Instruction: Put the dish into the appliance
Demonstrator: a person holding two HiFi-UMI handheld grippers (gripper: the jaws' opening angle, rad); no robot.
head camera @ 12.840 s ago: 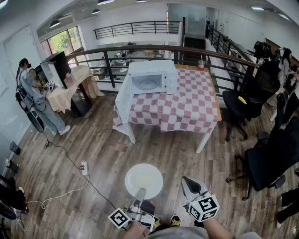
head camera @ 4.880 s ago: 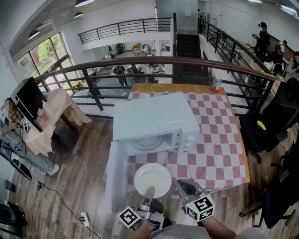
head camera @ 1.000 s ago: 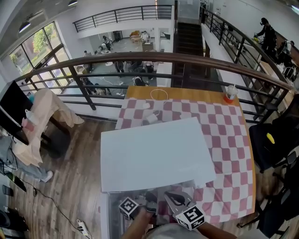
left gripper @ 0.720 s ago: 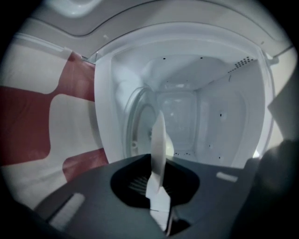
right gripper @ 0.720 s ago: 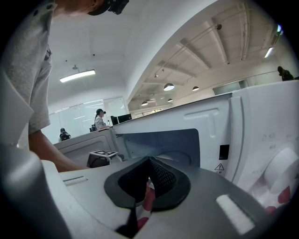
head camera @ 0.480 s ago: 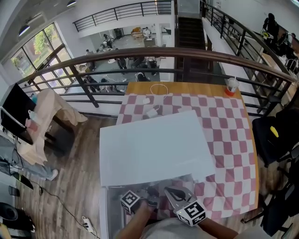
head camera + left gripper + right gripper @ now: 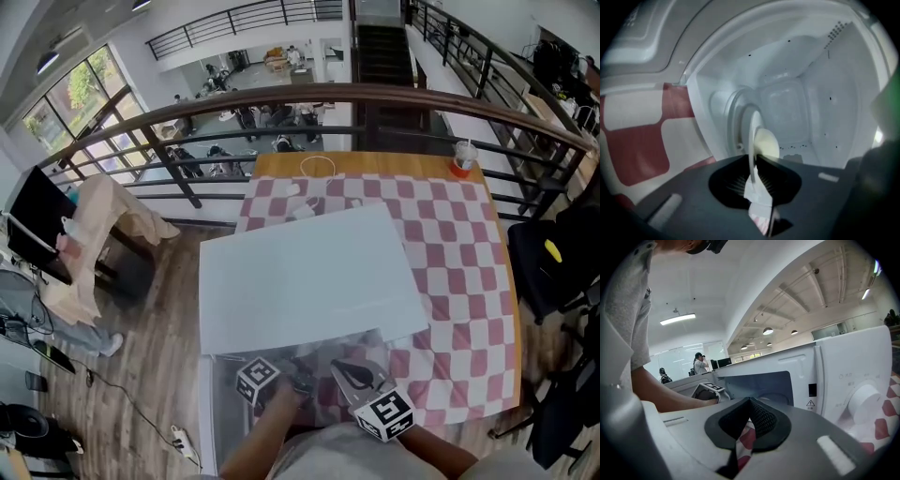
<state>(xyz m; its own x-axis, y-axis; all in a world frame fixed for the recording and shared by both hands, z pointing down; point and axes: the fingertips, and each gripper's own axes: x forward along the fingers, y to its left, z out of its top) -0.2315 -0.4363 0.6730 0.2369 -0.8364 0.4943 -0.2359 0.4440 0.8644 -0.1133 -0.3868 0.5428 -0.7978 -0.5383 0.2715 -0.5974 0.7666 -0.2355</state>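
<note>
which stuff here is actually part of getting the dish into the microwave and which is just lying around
Part of the job:
- dish, its rim pinched in the left gripper
- microwave, door open

Just lying about:
- cup at the table's far corner
- black chair
- draped cloth
- right gripper, jaws shut on nothing

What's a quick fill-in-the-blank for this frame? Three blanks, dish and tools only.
1. The left tool grips the white dish by its ___.
2. The dish is inside the open ___ that stands on the checked tablecloth.
3. The right tool, outside the cavity, holds ___.
Missing words: rim; microwave; nothing.
</note>
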